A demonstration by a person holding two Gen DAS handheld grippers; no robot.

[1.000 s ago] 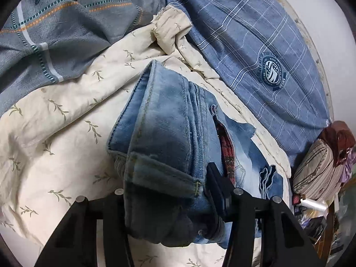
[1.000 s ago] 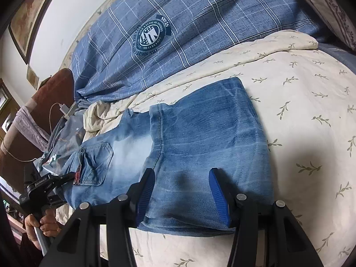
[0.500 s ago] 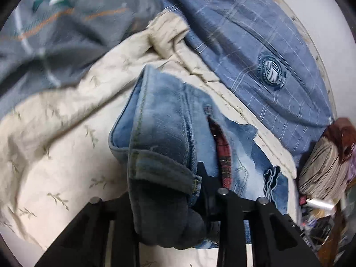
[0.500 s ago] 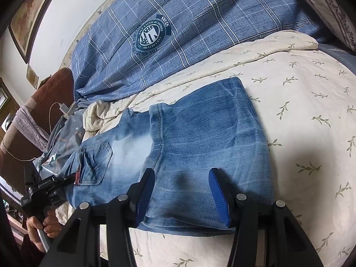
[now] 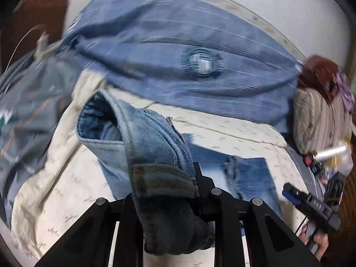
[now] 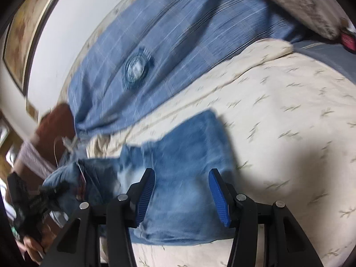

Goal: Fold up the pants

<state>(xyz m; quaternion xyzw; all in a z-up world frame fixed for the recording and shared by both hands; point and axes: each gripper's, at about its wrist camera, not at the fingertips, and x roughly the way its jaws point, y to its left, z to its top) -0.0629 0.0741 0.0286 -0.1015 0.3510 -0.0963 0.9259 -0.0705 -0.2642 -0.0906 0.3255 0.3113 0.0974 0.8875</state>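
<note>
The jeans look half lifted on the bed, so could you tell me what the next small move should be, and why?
Probably carry the waistband end across onto the legs. The left tongs, which have just been closing, pinch the jeans clear of the cream bedspread. The right tongs stand open over the flat end.

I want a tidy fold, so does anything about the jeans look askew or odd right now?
Yes. The left hand-held gripper has closed on the waistband end of the jeans, lifting it bunched and gaping open, while the rest lies flat on the cream bedspread. The right hand-held gripper is open.
</note>
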